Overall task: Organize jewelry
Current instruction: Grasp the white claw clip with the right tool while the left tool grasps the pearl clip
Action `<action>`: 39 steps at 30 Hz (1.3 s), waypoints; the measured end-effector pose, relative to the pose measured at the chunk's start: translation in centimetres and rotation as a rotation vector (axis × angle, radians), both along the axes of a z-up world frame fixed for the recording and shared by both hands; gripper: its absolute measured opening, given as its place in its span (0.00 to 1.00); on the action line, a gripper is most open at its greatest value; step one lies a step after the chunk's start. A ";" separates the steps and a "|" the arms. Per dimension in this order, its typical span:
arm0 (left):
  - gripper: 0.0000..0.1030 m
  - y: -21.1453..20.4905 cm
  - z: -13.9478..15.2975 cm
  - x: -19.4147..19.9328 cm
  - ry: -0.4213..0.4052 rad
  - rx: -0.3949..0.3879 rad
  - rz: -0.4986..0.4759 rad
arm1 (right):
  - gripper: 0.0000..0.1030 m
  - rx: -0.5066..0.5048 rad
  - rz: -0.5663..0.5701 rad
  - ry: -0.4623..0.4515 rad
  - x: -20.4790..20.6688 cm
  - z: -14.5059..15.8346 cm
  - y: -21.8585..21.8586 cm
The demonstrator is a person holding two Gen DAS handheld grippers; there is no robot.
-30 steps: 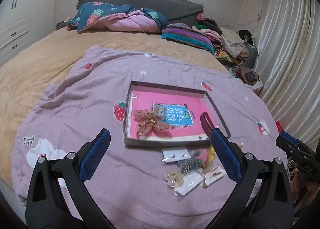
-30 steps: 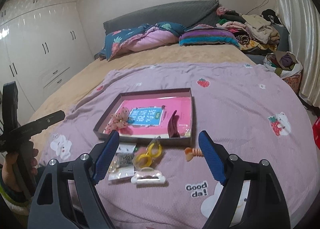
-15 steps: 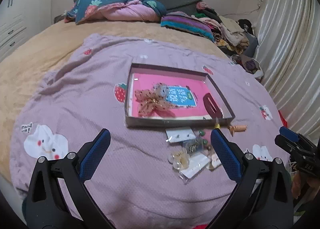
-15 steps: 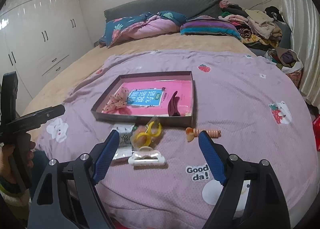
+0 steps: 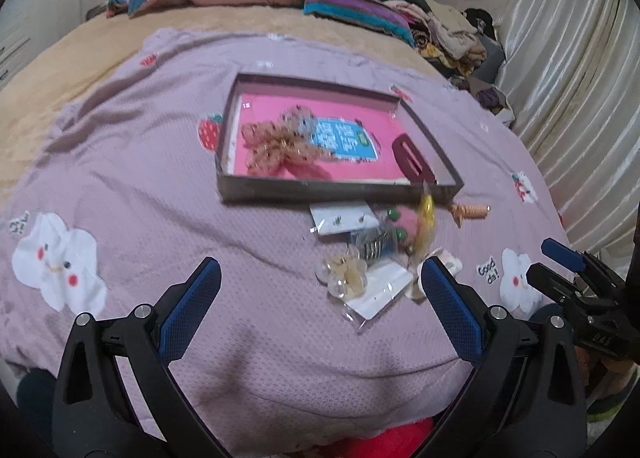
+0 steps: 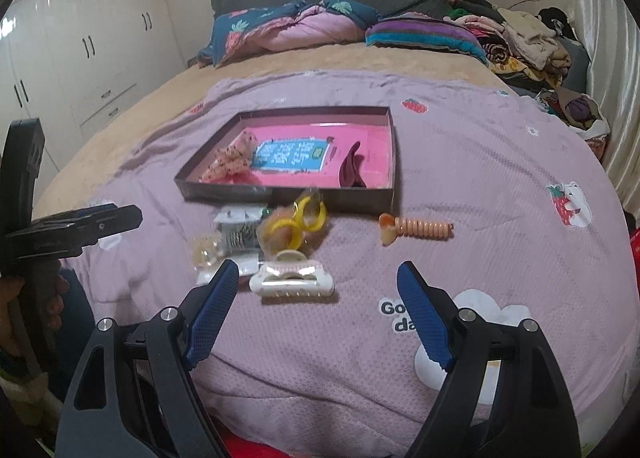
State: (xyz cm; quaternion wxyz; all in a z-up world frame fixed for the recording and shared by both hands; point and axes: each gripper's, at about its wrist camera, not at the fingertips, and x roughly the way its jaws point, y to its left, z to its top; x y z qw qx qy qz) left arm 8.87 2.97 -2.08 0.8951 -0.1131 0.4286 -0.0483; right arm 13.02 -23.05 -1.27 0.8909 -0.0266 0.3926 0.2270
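A shallow dark box (image 5: 340,190) (image 6: 280,192) with a pink floor lies on the lilac blanket; it holds a tan bow (image 5: 276,142) and a dark red clip (image 5: 412,160). In front of it lies a heap of loose pieces: a white claw clip (image 6: 292,278), yellow hoops in a clear bag (image 6: 300,218), a clear flower clip (image 5: 344,274), earring cards (image 5: 344,218) and an orange spiral hair tie (image 6: 416,228). My left gripper (image 5: 320,278) hangs open just short of the heap. My right gripper (image 6: 318,282) is open too, with the white claw clip near its left finger.
The lilac blanket (image 5: 140,186) covers a tan bed. Pillows (image 6: 296,26) and a pile of clothes (image 6: 520,42) lie at the far end. White wardrobes (image 6: 80,50) stand on the left and a curtain (image 5: 568,78) on the right. A hand (image 6: 52,298) holds the other gripper.
Both grippers have sunk toward the blanket and tipped further down, so the box and the heap have slid up and grown in both views. Both sets of jaws have kept the same width.
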 end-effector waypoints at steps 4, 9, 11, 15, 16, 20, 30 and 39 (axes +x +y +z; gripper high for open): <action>0.91 -0.3 -1.5 0.5 0.035 -0.013 -0.008 | 0.78 -0.017 0.016 0.009 0.1 -1.2 0.6; 0.87 -0.7 -3.2 1.3 0.080 -0.044 -0.027 | 0.78 -0.030 0.022 0.025 0.4 -2.4 1.0; 0.83 -1.0 -3.7 1.6 0.095 -0.058 -0.039 | 0.78 -0.035 0.023 0.036 0.6 -3.0 1.2; 0.74 -1.7 -4.8 2.7 0.122 -0.076 -0.065 | 0.78 -0.052 0.020 0.058 1.2 -4.3 1.5; 0.72 -1.8 -5.1 3.0 0.130 -0.082 -0.068 | 0.78 -0.056 0.021 0.064 1.3 -4.7 1.6; 0.61 -2.1 -6.2 3.9 0.157 -0.097 -0.074 | 0.78 -0.073 0.036 0.079 1.7 -5.7 2.3; 0.36 -1.1 -7.3 4.4 0.168 -0.111 -0.064 | 0.80 -0.075 0.089 0.124 3.3 -7.6 4.7; 0.36 1.4 -7.2 3.8 0.159 -0.133 -0.020 | 0.76 -0.100 0.080 0.165 5.0 -9.4 6.1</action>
